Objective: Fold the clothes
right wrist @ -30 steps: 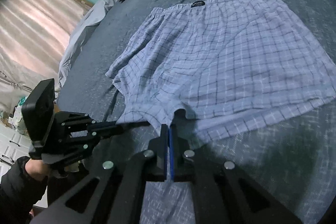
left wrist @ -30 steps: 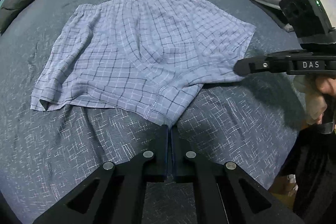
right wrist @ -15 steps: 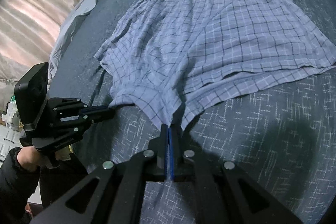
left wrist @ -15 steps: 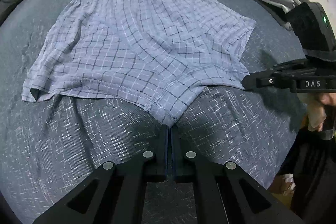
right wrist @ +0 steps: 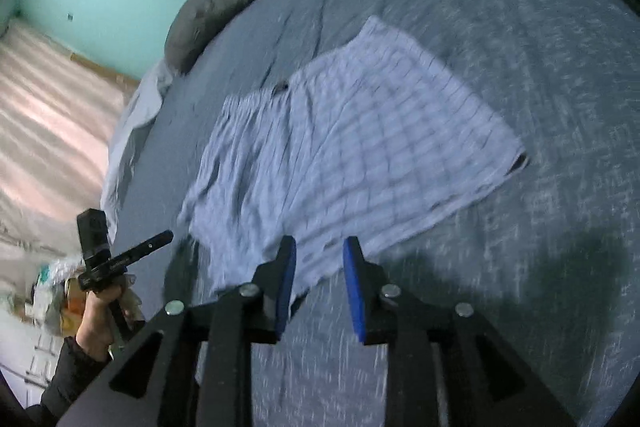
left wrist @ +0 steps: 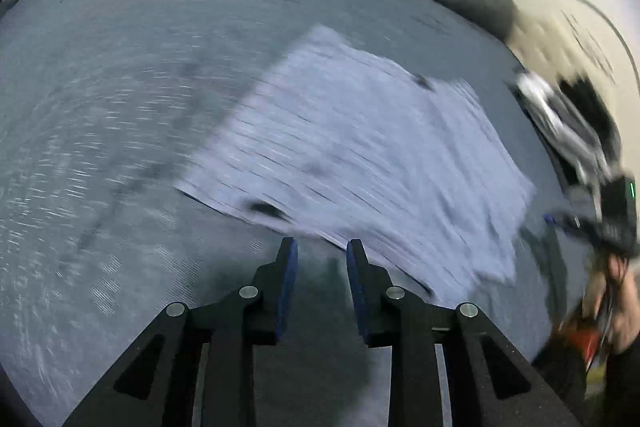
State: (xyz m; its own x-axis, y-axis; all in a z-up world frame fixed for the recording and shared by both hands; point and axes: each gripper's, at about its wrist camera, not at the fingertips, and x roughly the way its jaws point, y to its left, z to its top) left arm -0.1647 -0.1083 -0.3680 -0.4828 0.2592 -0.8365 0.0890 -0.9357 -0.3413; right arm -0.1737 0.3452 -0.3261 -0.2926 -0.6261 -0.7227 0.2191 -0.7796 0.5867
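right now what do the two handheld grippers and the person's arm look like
Both are matte black angular frames with triangular cut-outs and round silver bolt heads. The left gripper and right gripper each carry blue pads lining the inner faces of their jaws. Seen from the right wrist view, the left unit has a boxy black camera block on top. The person wears a black sleeve.

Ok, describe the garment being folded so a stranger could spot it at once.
On the dark blue-grey bedspread, mid-bed, lies the pale blue checked boxer shorts. It is the only plaid piece; the white and black clothes sit apart at the bed's edge.
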